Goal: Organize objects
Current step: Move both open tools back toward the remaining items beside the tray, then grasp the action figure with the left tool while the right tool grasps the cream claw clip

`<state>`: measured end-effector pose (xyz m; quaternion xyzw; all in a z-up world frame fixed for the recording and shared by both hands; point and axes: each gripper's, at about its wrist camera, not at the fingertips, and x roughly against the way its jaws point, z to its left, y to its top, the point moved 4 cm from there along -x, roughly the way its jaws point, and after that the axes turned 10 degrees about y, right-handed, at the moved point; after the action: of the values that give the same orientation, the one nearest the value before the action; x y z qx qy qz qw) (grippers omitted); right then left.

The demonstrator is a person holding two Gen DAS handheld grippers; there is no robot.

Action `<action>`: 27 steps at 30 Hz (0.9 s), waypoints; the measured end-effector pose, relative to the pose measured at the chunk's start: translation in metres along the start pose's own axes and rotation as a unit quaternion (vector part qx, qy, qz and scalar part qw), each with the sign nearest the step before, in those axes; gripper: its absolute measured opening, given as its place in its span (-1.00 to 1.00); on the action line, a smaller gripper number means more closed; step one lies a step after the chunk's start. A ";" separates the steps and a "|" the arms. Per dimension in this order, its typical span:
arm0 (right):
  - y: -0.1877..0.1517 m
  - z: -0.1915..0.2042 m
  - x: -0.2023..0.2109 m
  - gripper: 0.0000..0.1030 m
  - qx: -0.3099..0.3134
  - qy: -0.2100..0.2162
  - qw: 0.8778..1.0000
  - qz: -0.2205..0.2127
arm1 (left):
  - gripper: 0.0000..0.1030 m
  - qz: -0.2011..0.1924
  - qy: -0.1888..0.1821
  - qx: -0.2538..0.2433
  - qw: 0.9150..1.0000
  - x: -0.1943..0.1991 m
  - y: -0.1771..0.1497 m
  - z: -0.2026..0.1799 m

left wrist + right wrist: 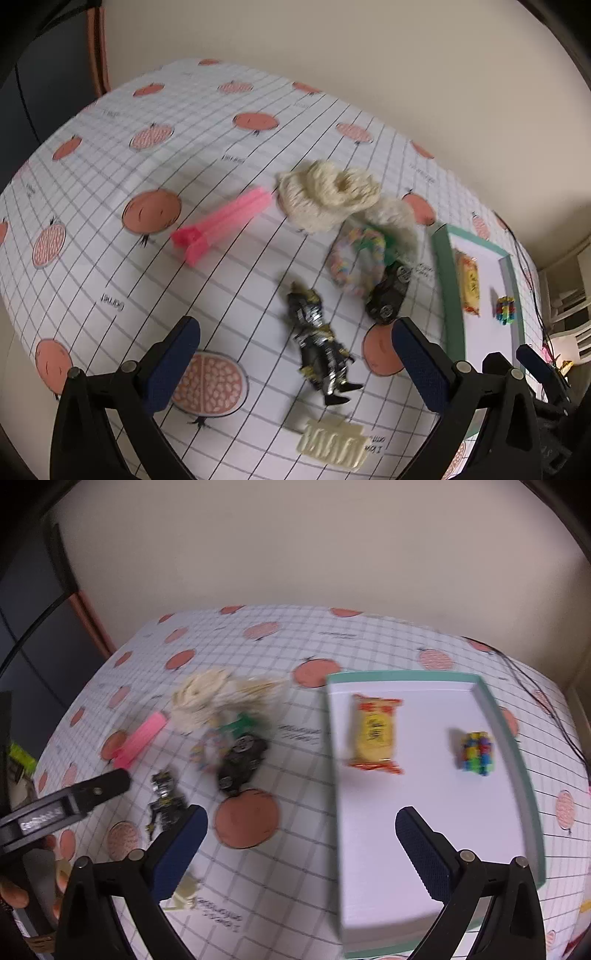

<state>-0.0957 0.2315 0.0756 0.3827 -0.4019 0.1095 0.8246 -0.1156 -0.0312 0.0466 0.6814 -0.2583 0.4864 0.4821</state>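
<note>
both grippers' fingers spread wide, empty, left gripper (295,354) over toy figure (321,343), right gripper (301,843) near tray (517,760)

Tablecloth (229,280): smooth, printed, slight sheen. Cream knit piece (325,195) at 12 o'clock: rough yarn. Pink clip (221,225): translucent plastic. Figure (321,339), centre: glossy black w/ metallic silver-gold. Toy car (388,295): shiny black plastic. Snack pack (375,734): glossy wrapper. Tray (513,738): matt, smooth. Gripper pads (424,849): textured, matt.

We note: light even, dim-warm | shadows soft | motion blur throughout both views | fisheye edges bent, vignetted.
</note>
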 end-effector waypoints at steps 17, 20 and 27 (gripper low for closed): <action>-0.041 0.079 -0.056 1.00 0.073 0.040 0.988 0.126 | 1.00 0.096 0.079 0.053 0.991 -0.034 -0.022 0.053; -0.049 0.079 -0.061 1.00 0.075 0.031 0.986 0.144 | 1.00 0.103 0.079 0.062 0.990 -0.037 -0.024 0.058; -0.061 0.075 -0.070 1.00 0.074 0.029 0.981 0.178 | 1.00 0.110 0.076 0.065 0.989 -0.039 -0.029 0.058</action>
<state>-0.1549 0.1446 0.0190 0.3618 -0.4303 0.2953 0.7725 -0.0835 -0.0770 -0.0042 0.6399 -0.2619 0.6026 0.3986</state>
